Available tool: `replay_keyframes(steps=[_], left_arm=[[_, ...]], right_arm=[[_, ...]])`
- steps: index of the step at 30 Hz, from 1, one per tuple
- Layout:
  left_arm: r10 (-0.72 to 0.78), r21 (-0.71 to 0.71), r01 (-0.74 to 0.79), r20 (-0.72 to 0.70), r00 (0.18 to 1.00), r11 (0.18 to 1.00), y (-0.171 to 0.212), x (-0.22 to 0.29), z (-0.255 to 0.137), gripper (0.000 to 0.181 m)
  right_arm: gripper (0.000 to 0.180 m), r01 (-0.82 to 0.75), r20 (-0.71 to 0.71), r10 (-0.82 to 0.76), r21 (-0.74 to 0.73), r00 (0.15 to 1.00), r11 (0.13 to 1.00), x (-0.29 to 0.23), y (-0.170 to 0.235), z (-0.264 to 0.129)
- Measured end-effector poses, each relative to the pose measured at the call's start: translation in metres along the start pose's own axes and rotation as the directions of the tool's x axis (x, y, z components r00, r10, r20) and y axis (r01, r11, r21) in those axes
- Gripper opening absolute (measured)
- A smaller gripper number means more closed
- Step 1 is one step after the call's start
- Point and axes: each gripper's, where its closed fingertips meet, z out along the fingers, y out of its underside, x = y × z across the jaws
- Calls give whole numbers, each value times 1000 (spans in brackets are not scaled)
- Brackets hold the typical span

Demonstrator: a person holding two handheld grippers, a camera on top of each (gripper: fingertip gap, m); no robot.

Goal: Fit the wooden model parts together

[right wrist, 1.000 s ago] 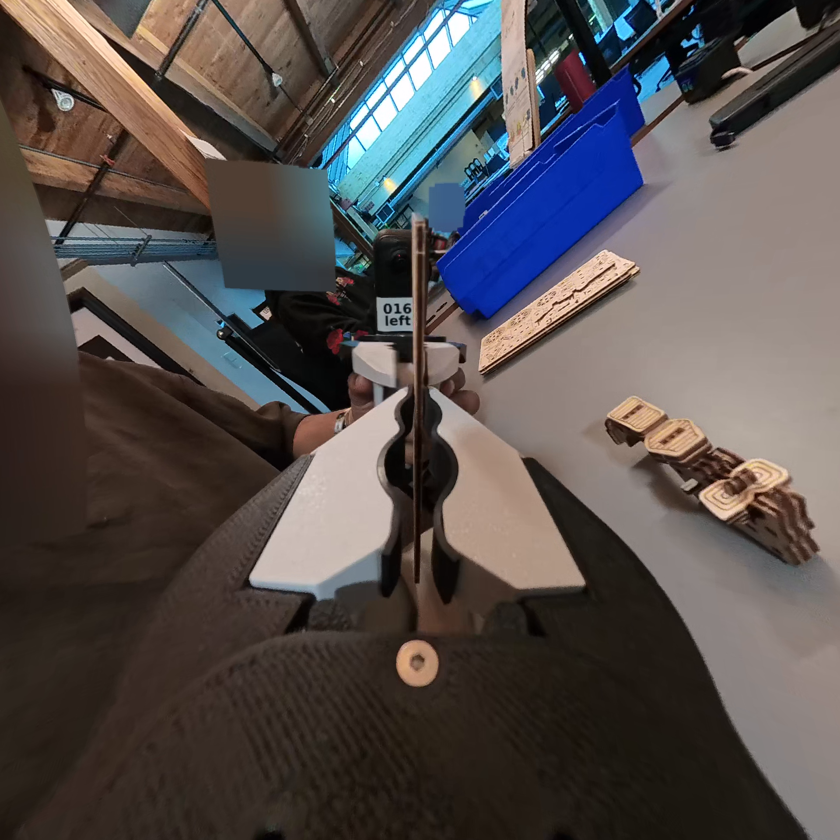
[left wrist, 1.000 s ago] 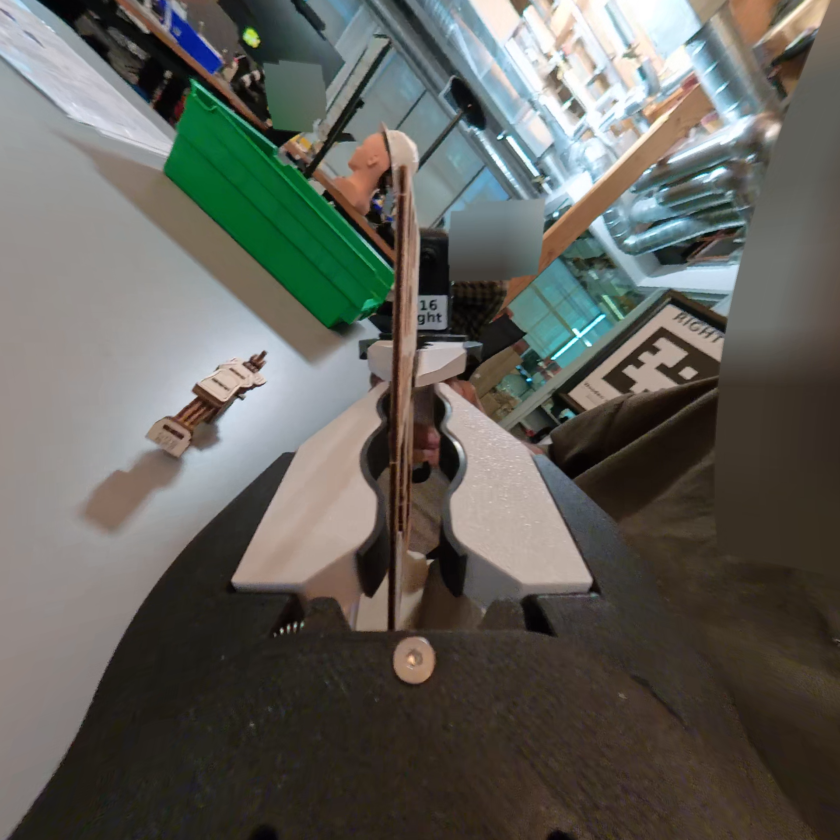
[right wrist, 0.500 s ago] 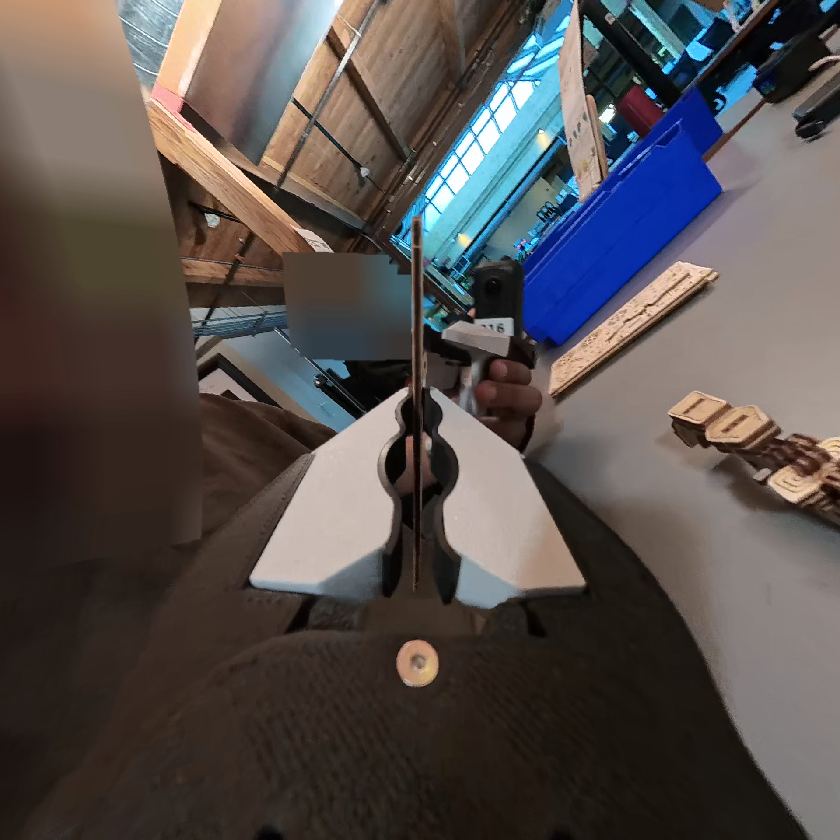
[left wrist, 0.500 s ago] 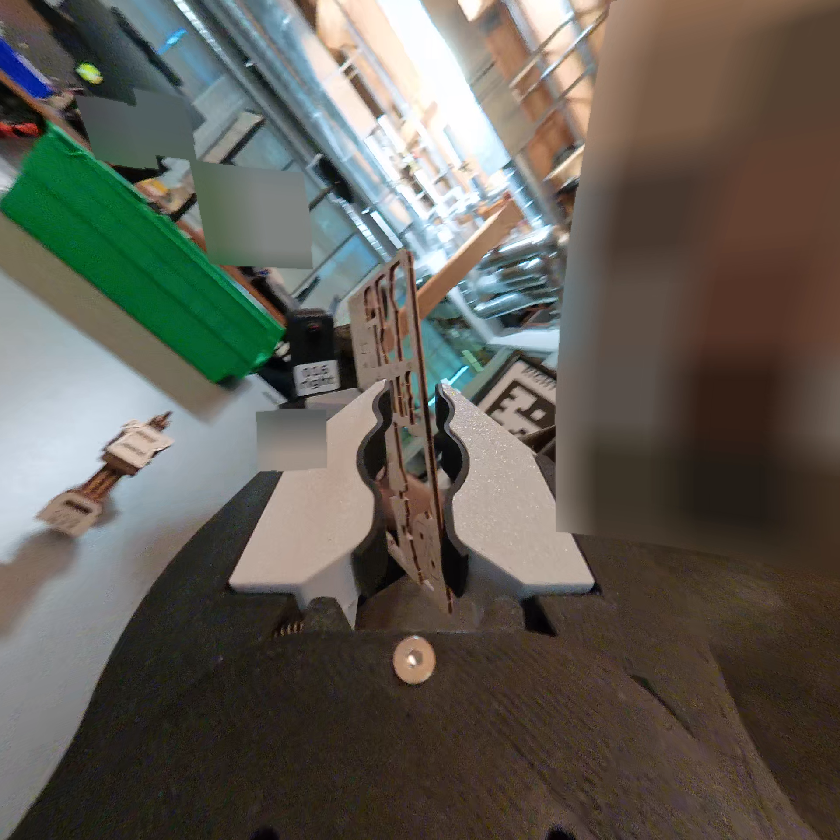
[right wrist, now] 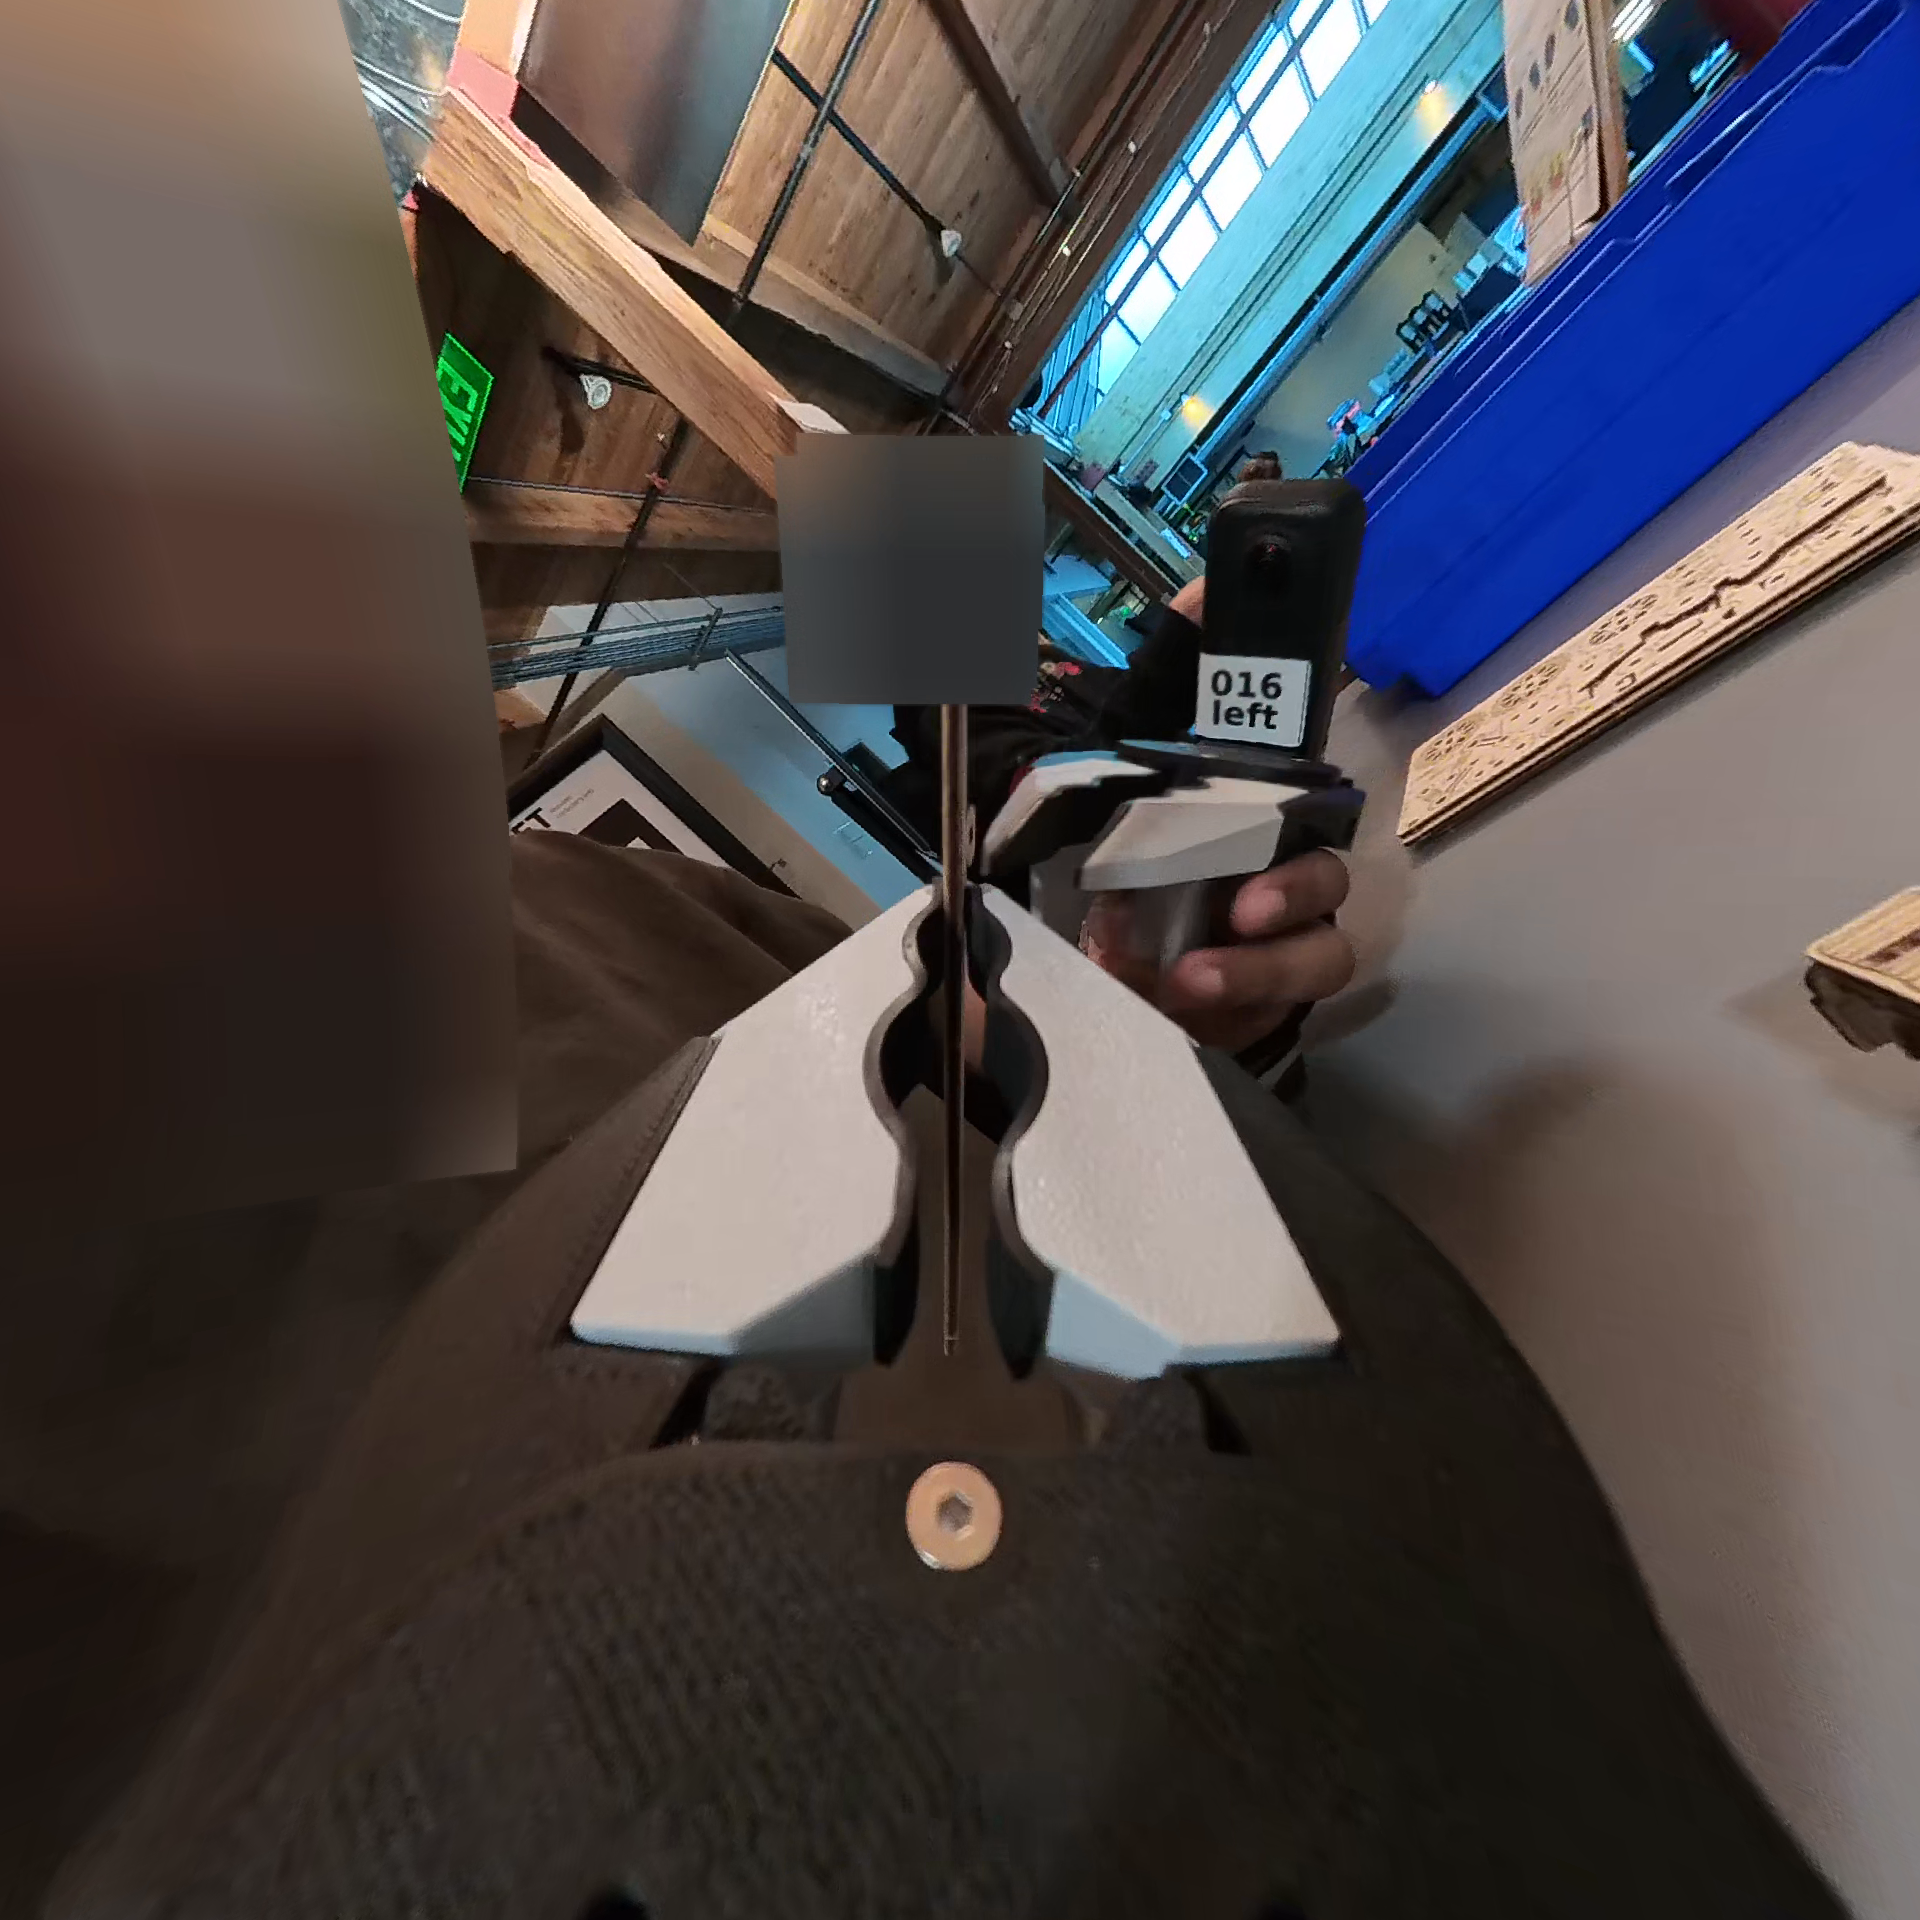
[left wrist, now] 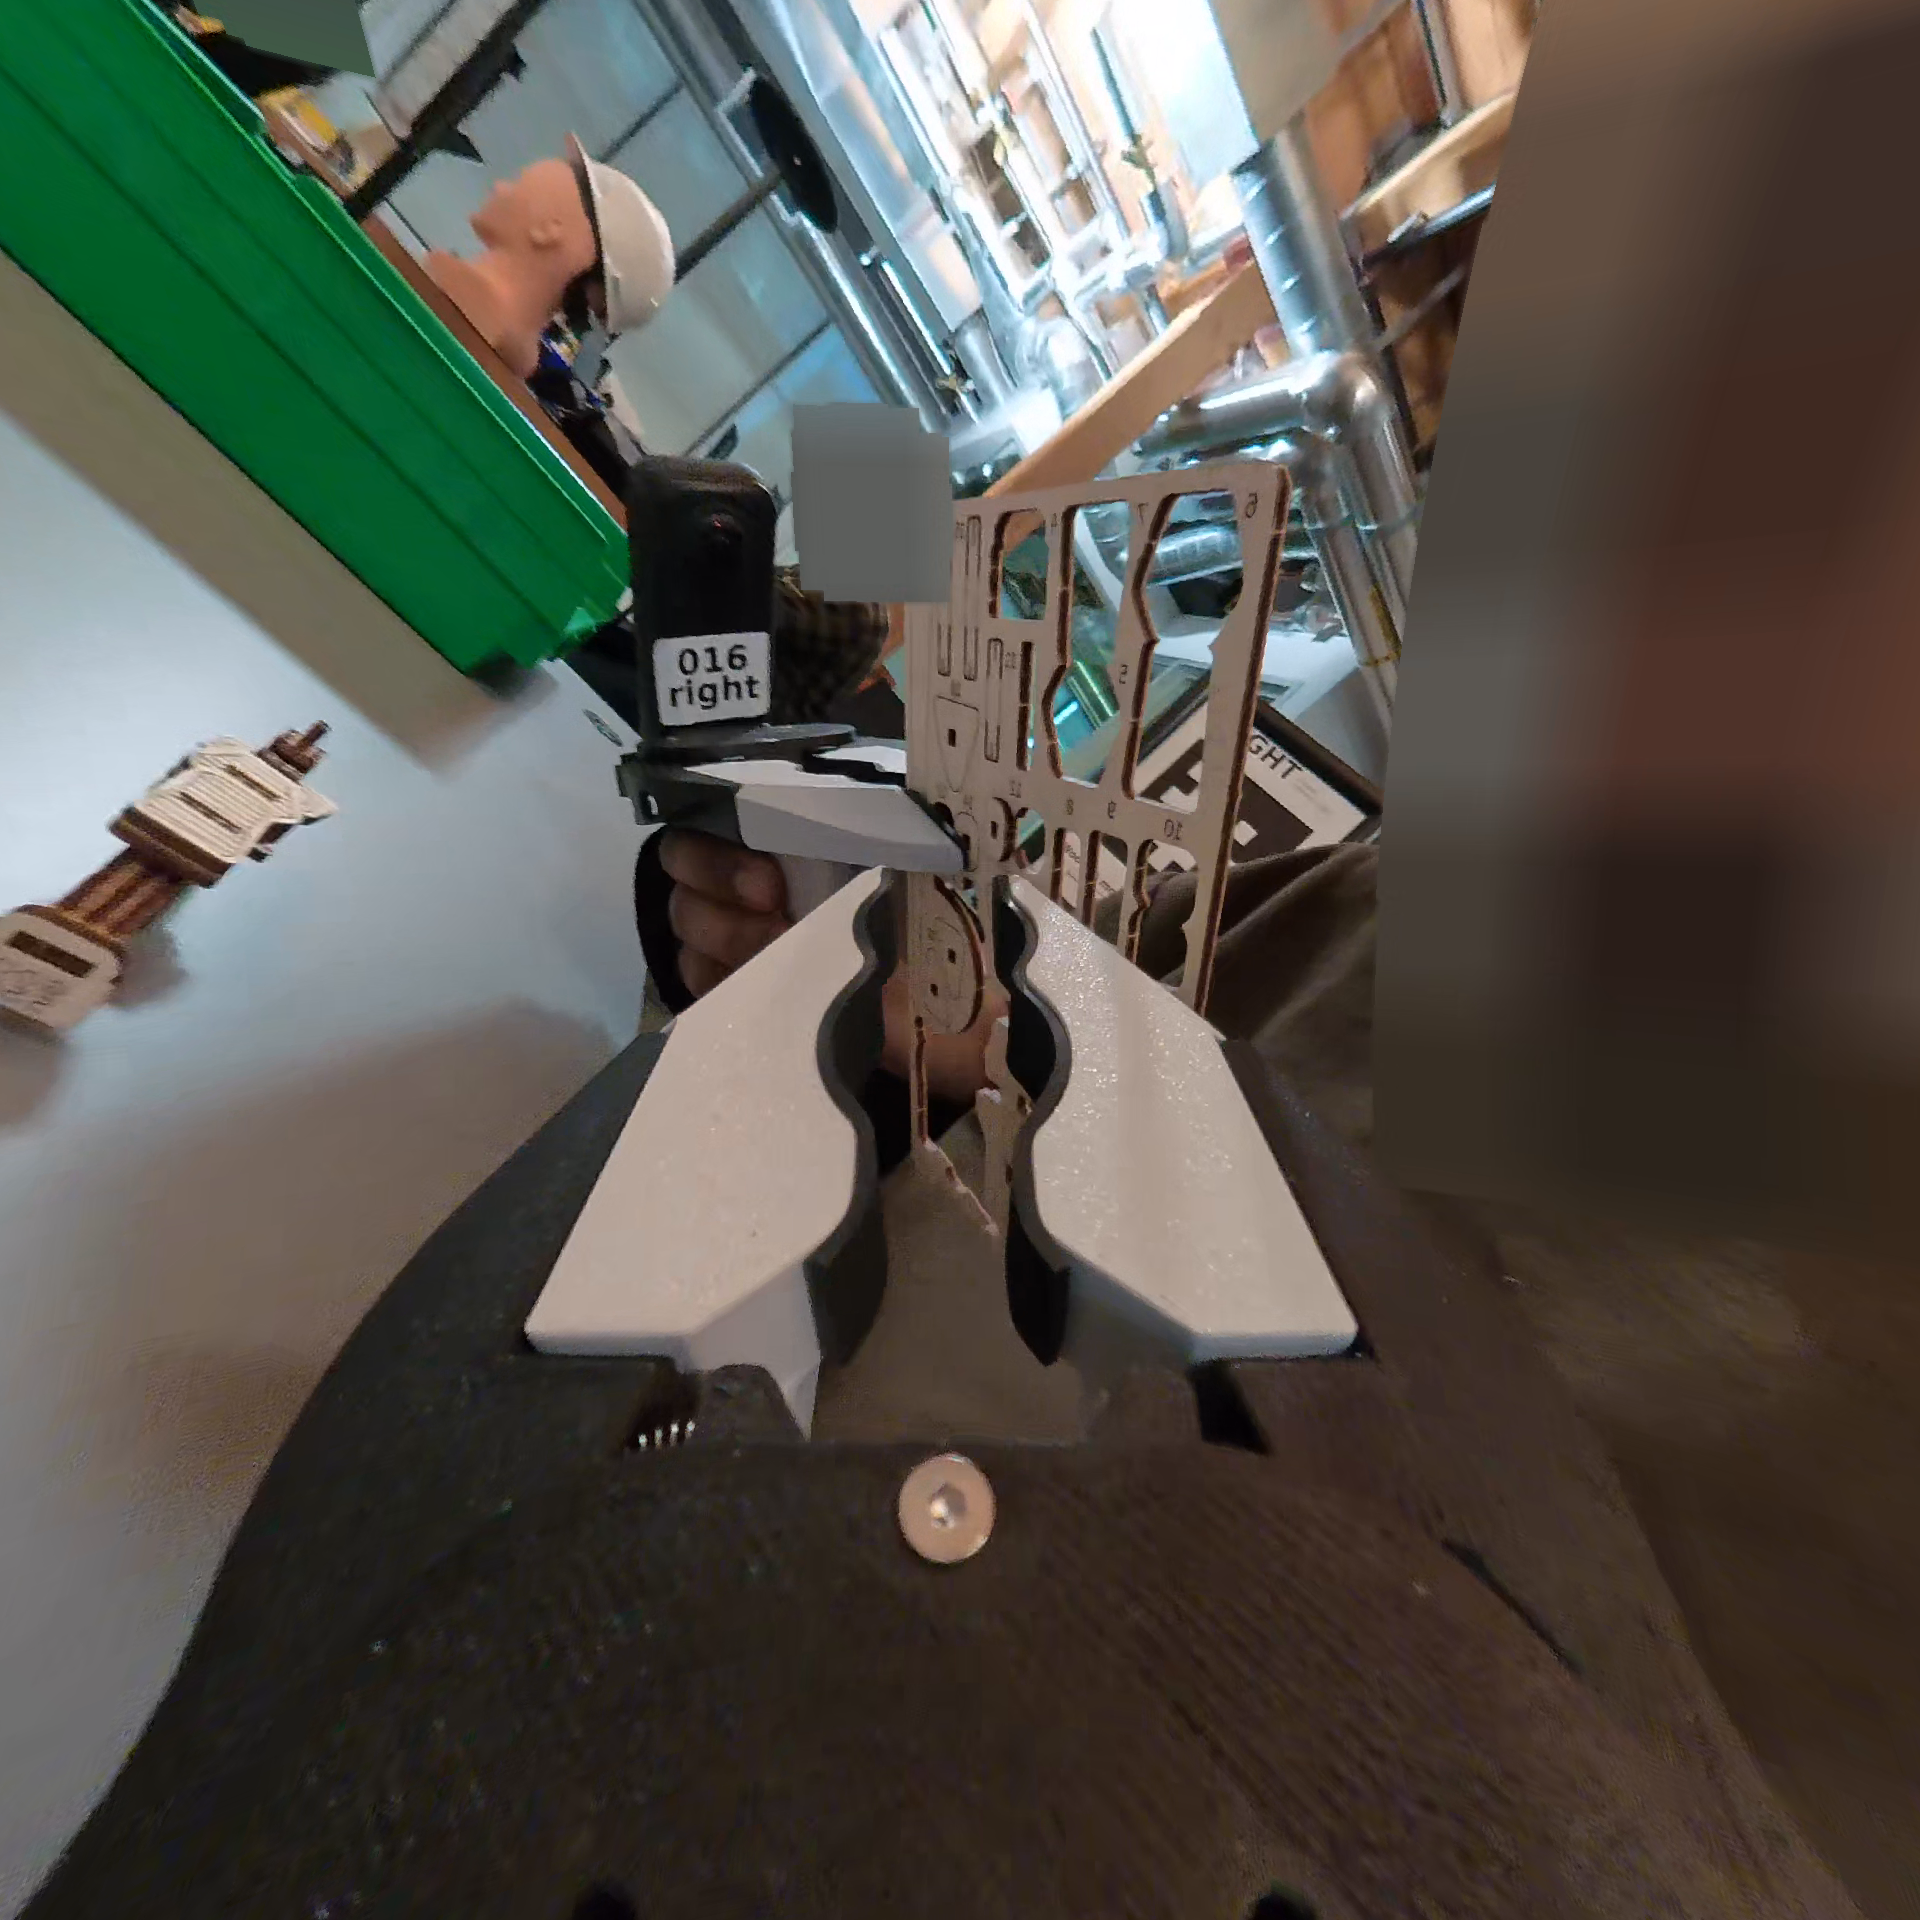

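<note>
Our right gripper (right wrist: 954,914) is clamped on a thin laser-cut wooden sheet (right wrist: 954,1039), which we see edge-on in the right wrist view as a dark line running up between the white fingers (right wrist: 790,1132). In the left wrist view the same sheet (left wrist: 1112,686) stands upright with its broad face toward the camera, showing many cut-out slots, and the right gripper (left wrist: 961,842) pinches its left edge from the side.

Our left gripper (left wrist: 945,914) has its jaws a little apart. The lower part of the sheet reaches down into the gap between its fingers (left wrist: 727,1143), along with a narrow pale sliver (left wrist: 992,1132); we cannot tell whether either finger touches the wood. In the right wrist view the left gripper (right wrist: 997,831) sits just right of the sheet, carried by a hand (right wrist: 1257,956).

On the grey counter (left wrist: 260,1091) lies a partly built wooden model (left wrist: 156,842), well apart from both grippers, below a green bin (left wrist: 291,343). The other view shows a stack of uncut wooden sheets (right wrist: 1662,644) lying flat beside a blue bin (right wrist: 1621,395).
</note>
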Motion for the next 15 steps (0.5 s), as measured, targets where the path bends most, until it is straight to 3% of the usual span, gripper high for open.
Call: replay_keyframes(steps=[15], left_arm=[[-31,13,31,-55,998,999,2,8,-1,12]], right_arm=[[1,-55,45,56,-26,997,998,-1,5,8]])
